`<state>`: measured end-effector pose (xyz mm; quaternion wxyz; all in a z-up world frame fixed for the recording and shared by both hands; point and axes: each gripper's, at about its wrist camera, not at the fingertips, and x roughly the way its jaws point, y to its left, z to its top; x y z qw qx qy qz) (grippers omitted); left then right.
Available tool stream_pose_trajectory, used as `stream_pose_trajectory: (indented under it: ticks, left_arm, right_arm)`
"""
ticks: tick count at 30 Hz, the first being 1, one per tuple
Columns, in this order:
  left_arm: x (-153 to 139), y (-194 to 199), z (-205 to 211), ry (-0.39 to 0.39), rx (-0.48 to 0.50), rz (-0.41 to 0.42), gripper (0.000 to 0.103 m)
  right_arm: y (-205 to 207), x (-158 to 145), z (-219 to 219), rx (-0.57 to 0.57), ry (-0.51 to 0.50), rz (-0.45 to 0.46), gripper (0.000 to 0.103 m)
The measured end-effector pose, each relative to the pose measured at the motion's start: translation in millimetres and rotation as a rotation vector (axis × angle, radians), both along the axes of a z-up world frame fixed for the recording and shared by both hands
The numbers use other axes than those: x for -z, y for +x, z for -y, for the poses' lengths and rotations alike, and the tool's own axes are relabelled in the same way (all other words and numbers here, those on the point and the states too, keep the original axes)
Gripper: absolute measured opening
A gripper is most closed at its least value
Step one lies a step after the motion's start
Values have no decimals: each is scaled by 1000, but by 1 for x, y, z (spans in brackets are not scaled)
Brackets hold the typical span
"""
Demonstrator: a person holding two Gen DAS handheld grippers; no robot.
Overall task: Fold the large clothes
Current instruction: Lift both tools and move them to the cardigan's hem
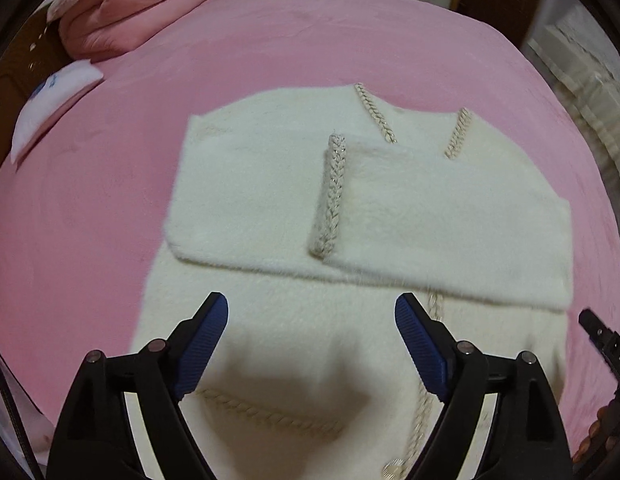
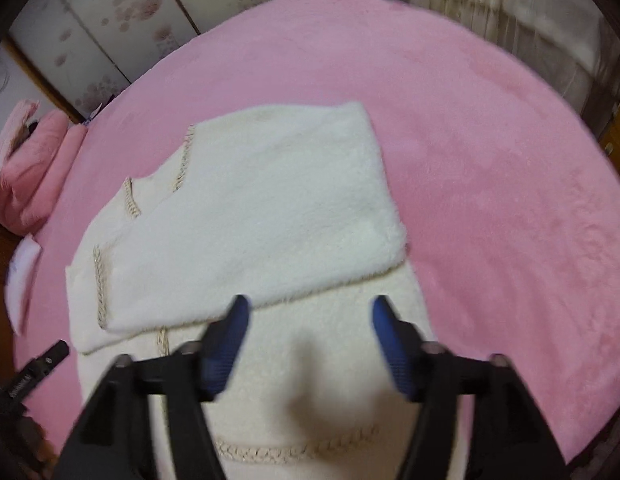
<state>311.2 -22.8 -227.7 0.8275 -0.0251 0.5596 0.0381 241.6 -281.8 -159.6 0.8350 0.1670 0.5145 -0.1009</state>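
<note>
A fluffy cream cardigan (image 1: 269, 208) with braided gold trim lies flat on the pink bed cover (image 1: 310, 40). Both sleeves are folded across its chest, the right one (image 1: 450, 220) lying on top. My left gripper (image 1: 312, 308) hangs above the cardigan's lower half, its blue pads wide apart with nothing between them. In the right wrist view the same cardigan (image 2: 261, 208) fills the middle, and my right gripper (image 2: 310, 312) stands open above its lower part, just below the folded sleeve's edge (image 2: 269, 300). Neither gripper touches the cloth.
A folded pink quilt (image 1: 125, 12) and a white pillow (image 1: 53, 108) lie at the bed's far left. The other gripper's tip (image 1: 598, 332) shows at the right edge. Wardrobe doors (image 2: 93, 36) and curtains (image 2: 490, 12) stand beyond the bed.
</note>
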Motion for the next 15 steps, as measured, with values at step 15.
stream_pose_trajectory:
  ticks: [15]
  left_arm:
    - [-33,-82,-4,57,164,25,84]
  right_arm:
    - [-91,-47,-71,-43,-15,70,70]
